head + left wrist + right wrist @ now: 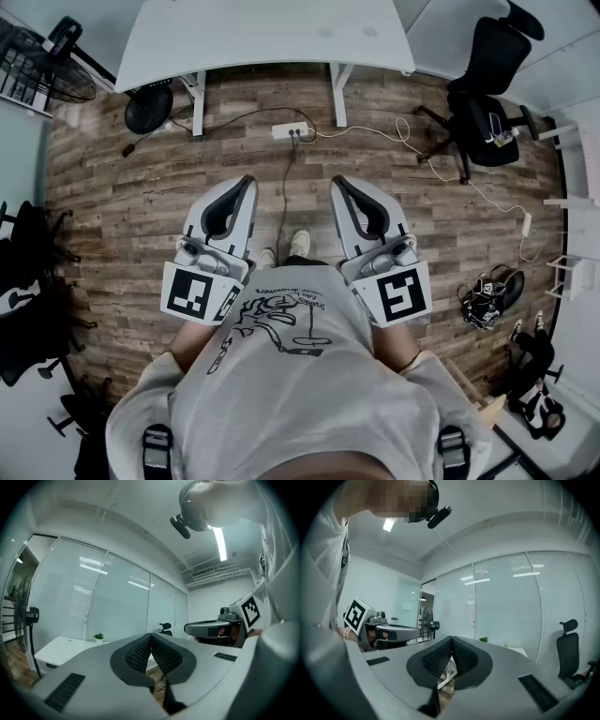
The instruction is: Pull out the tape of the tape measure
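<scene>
Tape measure: in no view. Left gripper (247,184) and right gripper (338,181) are level, side by side, short of the white surface (272,42). Left fingers (136,654) are pressed together on nothing, and right fingers (435,659) likewise. Power strip (290,131) lies on the wood floor (122,187) between surface and grippers. Office chair (487,84) stands off the surface's right end.

Wood floor (141,187) lies open ahead up to the white desk (272,33); office chair (487,84) right, fan (148,108) left.
</scene>
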A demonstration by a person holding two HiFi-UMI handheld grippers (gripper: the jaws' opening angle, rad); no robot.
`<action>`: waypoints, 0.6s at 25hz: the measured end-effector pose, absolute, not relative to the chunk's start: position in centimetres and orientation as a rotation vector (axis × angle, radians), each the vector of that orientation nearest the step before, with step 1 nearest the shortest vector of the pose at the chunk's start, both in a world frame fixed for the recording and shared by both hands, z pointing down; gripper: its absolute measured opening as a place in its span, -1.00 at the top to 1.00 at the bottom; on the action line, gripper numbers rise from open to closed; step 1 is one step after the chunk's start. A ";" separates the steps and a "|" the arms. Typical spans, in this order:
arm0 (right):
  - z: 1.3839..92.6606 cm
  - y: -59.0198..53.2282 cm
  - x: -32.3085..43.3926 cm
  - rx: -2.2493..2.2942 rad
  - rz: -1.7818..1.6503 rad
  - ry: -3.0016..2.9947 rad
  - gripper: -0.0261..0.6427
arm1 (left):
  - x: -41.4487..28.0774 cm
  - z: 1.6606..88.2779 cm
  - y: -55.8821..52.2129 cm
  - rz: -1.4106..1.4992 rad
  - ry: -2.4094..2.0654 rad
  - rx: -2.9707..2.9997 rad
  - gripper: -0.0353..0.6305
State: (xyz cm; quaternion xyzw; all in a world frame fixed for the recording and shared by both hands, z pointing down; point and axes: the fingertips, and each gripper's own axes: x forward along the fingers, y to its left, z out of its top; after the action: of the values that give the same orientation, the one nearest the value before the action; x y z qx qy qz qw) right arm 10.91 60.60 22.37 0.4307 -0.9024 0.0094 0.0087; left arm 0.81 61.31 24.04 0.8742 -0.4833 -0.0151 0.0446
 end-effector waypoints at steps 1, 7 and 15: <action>22.8 61.1 10.7 1.317 0.020 -2.801 0.89 | 0.6 23.9 61.7 -0.047 -1.477 2.673 0.83; 23.3 62.6 10.1 1.273 -0.010 -2.752 0.89 | -0.5 23.8 62.6 -0.051 -1.480 2.668 0.83; 22.5 61.5 11.7 1.366 -0.006 -2.762 0.89 | -0.5 23.8 61.8 -0.046 -1.518 2.643 0.83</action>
State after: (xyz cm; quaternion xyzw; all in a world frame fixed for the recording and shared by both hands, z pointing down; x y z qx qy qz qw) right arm 11.66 61.50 22.48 0.4432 -0.8959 -0.0019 0.0301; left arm -0.48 61.82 23.79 0.8660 -0.4976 -0.0152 0.0468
